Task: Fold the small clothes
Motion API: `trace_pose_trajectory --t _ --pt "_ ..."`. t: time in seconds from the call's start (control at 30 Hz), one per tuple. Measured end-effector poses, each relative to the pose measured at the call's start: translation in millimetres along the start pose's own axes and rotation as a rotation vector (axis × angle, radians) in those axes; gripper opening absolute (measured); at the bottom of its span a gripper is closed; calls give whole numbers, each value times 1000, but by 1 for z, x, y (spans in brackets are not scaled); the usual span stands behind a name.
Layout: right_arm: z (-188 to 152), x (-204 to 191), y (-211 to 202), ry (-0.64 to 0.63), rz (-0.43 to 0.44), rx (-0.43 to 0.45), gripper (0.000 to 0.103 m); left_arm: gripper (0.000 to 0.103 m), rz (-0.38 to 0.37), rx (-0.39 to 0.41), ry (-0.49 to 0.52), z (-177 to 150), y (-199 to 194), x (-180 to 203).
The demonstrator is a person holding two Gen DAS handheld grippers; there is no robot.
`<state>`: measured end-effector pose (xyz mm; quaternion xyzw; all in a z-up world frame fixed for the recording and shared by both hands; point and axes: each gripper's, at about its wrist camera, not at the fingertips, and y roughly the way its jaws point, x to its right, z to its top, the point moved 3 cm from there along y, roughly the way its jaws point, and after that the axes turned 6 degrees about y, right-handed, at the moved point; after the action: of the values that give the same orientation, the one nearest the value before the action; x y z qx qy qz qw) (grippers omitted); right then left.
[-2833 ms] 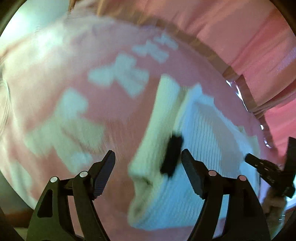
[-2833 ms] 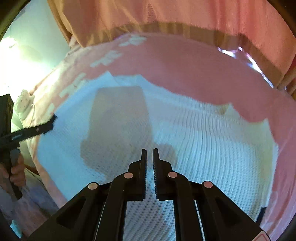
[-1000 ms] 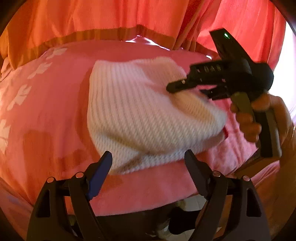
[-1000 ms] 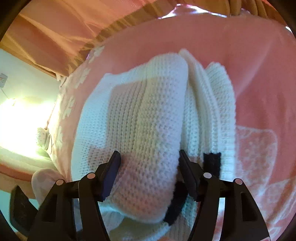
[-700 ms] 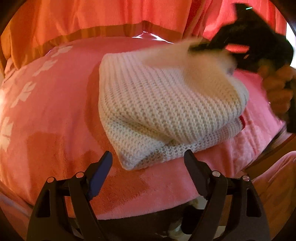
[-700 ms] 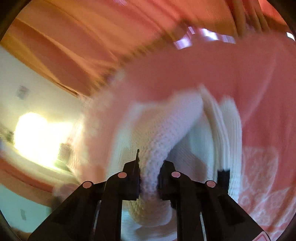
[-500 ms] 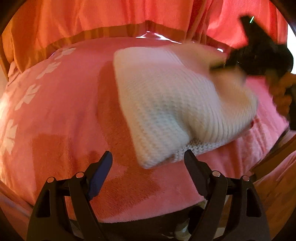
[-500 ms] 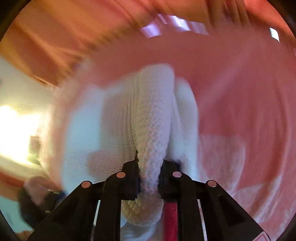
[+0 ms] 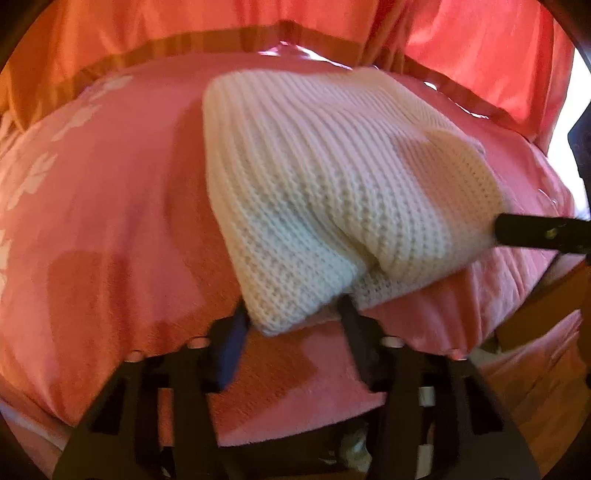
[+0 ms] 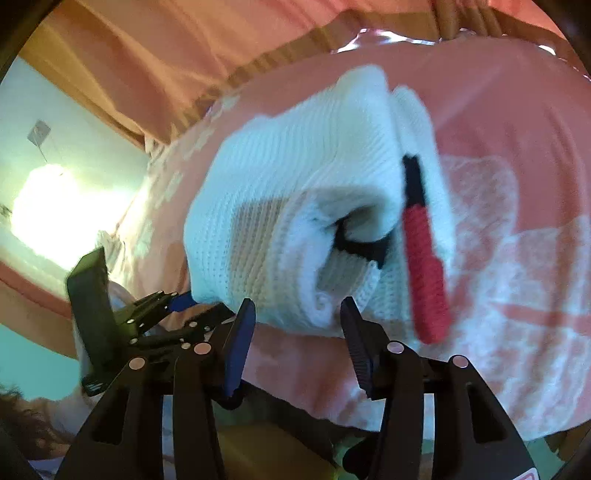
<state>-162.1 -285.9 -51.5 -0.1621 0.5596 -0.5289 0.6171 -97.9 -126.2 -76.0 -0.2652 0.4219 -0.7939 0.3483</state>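
A white knitted sweater [image 9: 332, 177] lies folded in a thick bundle on a pink blanket [image 9: 110, 221]. My left gripper [image 9: 291, 325] is open, its jaws on either side of the bundle's near corner. In the right wrist view the sweater [image 10: 295, 206] shows its open folded end, with a red and black trim strip [image 10: 421, 243] along its right side. My right gripper [image 10: 295, 314] is open just in front of that end. The left gripper [image 10: 177, 302] shows at the sweater's left corner, and a right finger [image 9: 539, 232] touches the sweater's right edge.
The pink blanket [image 10: 517, 184] with pale bow prints covers a bed. Orange-pink curtains [image 9: 184, 18] hang behind it. The bed's near edge drops off just below both grippers. A bright lamp glow [image 10: 51, 206] sits at the left.
My right gripper let go of the sweater fold and opened, and it now sits at the bundle's end. My left gripper moved in to the sweater's near corner.
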Motion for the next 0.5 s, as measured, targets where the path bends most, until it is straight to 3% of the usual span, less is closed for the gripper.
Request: trace_pose_trajectory --t 0.03,0.07,0.13,0.2,0.27,0.3,0.37,0.43,0.5 --pt "1 1 4 -2 -7 -3 20 29 -5 0 -1 0 0 0" --pt "4 2 9 0 -29 2 11 16 -18 0 6 0 0 -1" --pt "10 3 -2 9 -43 44 10 12 -44 5 0 3 -6 -4" --pt "16 -3 -40 -8 -42 158 10 11 -86 19 -18 9 -22 -9" --pt "14 -3 -74 -10 -49 237 10 11 -77 19 -1 11 -30 -9" --pt "11 3 -77 -5 -88 240 10 11 -73 6 1 10 -30 -10" --pt "0 28 -56 38 -179 156 10 11 -64 -39 -8 3 -19 -14" --pt "-12 50 -22 90 -205 52 11 12 -41 -82 -15 -2 -5 -15" --pt "-17 51 -15 98 -204 42 14 15 -35 -93 -22 -7 -1 -15"
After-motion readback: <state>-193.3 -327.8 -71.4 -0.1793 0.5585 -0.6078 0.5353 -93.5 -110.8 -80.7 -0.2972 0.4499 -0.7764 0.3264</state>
